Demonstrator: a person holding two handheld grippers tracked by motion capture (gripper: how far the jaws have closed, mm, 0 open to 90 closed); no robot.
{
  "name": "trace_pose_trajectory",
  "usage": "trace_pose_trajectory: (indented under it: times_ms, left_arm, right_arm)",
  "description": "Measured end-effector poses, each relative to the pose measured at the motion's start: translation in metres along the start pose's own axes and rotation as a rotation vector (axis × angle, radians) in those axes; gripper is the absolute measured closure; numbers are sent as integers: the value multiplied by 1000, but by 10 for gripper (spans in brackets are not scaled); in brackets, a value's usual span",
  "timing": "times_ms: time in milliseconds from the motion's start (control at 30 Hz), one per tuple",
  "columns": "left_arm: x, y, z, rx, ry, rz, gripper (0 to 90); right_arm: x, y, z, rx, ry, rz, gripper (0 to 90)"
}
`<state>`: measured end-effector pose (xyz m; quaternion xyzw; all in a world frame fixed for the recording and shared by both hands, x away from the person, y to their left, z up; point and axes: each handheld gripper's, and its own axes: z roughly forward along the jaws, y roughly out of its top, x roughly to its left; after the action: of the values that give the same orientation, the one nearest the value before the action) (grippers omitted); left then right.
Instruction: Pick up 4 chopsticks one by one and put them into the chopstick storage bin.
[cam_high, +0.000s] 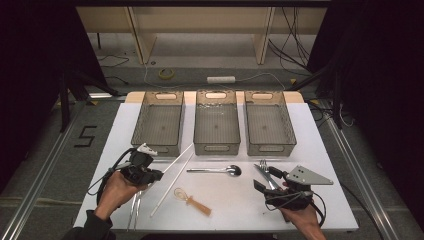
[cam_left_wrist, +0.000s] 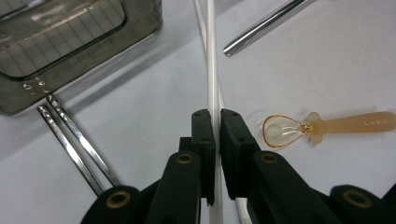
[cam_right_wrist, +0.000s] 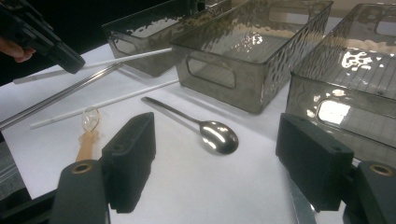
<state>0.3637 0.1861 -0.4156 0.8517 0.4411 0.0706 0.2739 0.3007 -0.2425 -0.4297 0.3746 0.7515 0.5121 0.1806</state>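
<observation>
1. Your left tongs (cam_left_wrist: 216, 140) are clenched on a white chopstick (cam_left_wrist: 211, 70), one end raised above the bench (cam_high: 310, 130).
2. Your right tongs (cam_right_wrist: 215, 163) hang released near the spoon (cam_right_wrist: 217, 135).
3. Next, likely carry it to the left bin (cam_high: 159, 124); mind its long ends.

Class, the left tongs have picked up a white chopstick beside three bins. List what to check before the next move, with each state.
1. Left tongs shut on one white chopstick: ok.
2. Second white chopstick free of the grip: ok.
3. Left bin empty: ok.
4. Right tongs open, holding nothing: ok.
5. Spoon out of the lifting path: cannot tell.
</observation>
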Motion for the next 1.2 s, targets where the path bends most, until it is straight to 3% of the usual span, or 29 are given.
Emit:
trace_pose_trajectory:
  times_ms: [500,800,1200]
  left_arm:
    - [2,1,-26,-69,-4,13,845]
    - [6,0,-27,-78,7,-3,845]
    - [13,5,-30,-130,29,-19,844]
  right_arm:
    - [0,0,0,4,1,2,297]
    - [-1,0,1,3,0,7,297]
    - [-3,0,0,-3,-3,16,297]
